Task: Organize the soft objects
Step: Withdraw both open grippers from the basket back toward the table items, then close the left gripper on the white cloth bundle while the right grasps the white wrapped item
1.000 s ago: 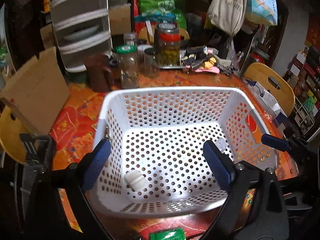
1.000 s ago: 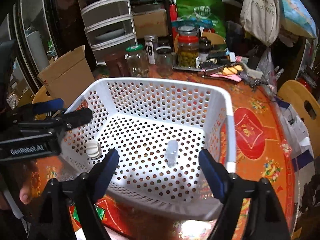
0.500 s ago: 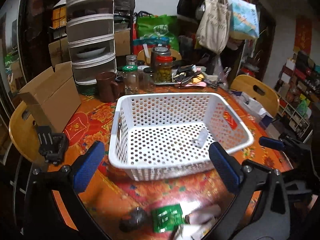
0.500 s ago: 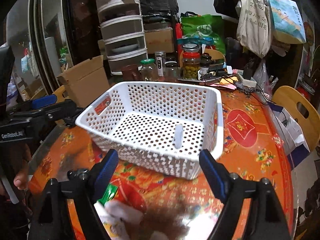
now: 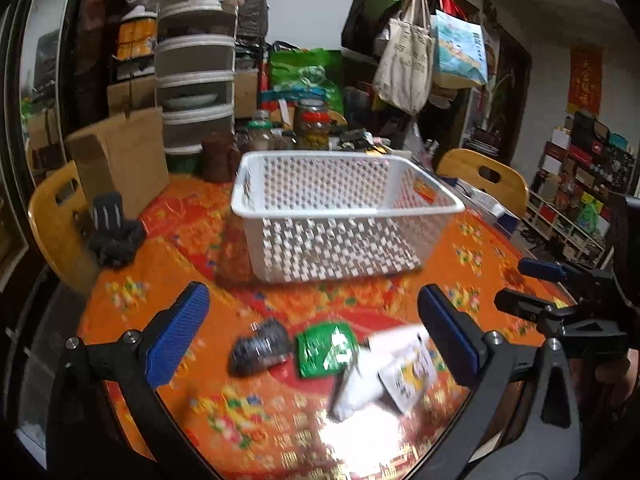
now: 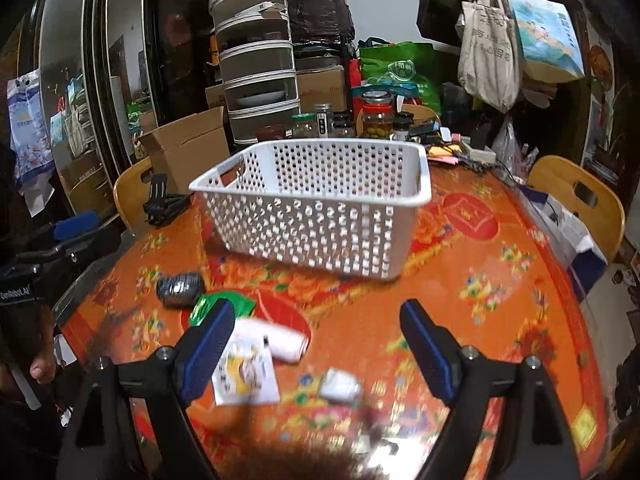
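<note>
Left wrist view: left gripper (image 5: 312, 340) and right gripper (image 6: 318, 344) gape empty above soft packets (image 5: 326, 350).

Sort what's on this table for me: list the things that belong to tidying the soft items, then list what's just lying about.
For the job: white basket; grey bundle; green packet; white roll; yellow-printed packet.

Lying about: cardboard box; jars; stacked drawers; black stand.

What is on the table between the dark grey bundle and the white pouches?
A green packet lies between the dark grey rolled bundle and the white soft pouches, flat on the orange patterned tablecloth. The left wrist view shows it best.
</note>
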The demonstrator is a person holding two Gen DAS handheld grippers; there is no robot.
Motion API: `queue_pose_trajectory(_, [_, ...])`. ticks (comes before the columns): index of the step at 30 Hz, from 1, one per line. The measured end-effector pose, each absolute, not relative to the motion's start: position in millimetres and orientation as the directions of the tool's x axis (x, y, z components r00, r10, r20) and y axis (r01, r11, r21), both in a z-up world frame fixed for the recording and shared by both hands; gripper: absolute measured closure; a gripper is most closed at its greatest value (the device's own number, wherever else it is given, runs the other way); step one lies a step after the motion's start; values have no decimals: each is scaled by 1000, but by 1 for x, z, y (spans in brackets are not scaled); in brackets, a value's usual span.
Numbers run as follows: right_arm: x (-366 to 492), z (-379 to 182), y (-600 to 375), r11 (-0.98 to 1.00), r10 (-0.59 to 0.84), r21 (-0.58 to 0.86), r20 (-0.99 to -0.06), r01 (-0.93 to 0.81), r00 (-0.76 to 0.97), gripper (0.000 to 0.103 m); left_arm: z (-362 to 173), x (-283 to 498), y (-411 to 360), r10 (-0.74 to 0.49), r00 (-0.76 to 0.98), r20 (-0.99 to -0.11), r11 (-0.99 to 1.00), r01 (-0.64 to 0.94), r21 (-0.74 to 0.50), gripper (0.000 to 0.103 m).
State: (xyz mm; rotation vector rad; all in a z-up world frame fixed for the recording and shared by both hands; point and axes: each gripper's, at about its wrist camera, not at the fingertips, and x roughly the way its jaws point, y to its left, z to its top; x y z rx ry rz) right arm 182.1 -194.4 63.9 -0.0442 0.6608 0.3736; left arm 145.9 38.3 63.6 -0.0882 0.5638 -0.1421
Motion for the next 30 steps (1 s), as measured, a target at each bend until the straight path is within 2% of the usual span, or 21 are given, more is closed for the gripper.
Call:
queue_pose_trajectory(6, [156, 30, -202, 939, 330, 122, -576, -320, 748, 18, 13, 120, 38, -210, 816, -539, 974, 130, -183, 0])
queue_pose_trajectory(10, [157, 0, -203, 947, 312, 138, -606, -290, 732, 18, -21, 124, 27, -210, 782, -587, 977, 140, -163, 1])
queue_pose_trajectory(12, [163, -14, -206, 952, 301, 150, -630, -267, 716, 19, -35, 130, 22, -208, 763, -612, 978, 142, -156, 10])
queue_pose_trajectory(22, [173, -30, -211, 955, 294, 165, -648, -247, 703, 30, -70, 145, 12, -224, 714, -663, 974, 174, -142, 33])
queue_pose_trajectory(26, [176, -32, -208, 953, 300, 167, -654, -254, 695, 33, -74, 149, 7, -230, 701, -676, 973, 186, -138, 48])
queue_pose_trajectory(30, [177, -34, -206, 952, 301, 168, -655, -255, 693, 38, -74, 147, 1, -240, 702, -670, 970, 205, -133, 54])
